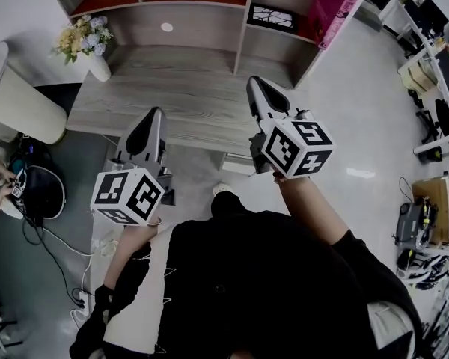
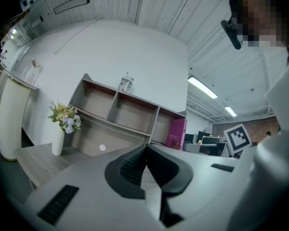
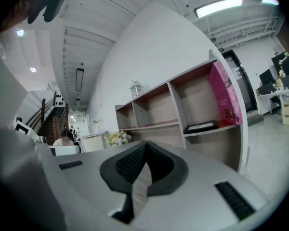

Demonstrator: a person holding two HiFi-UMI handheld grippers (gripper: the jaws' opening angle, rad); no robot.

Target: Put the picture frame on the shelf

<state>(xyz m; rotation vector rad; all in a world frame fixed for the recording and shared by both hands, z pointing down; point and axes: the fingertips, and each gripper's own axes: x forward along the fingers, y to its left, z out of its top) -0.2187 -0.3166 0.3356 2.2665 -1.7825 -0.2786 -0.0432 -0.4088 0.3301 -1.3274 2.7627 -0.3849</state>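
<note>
left gripper: jaws pressed together, nothing held | right gripper: same, empty | picture frame: flat in right shelf compartment, beside pink box

Cool, even indoor light from overhead. The ceiling tube is blown out in the right gripper view, and two light strips are bright in the left gripper view. The head view is dimmer with flat contrast, with a small glare patch on the glossy floor at right. All three views are fisheye: shelf lines bow and corners vignette to black. The left gripper and right gripper are soft near the lens, while the far room is sharper.
</note>
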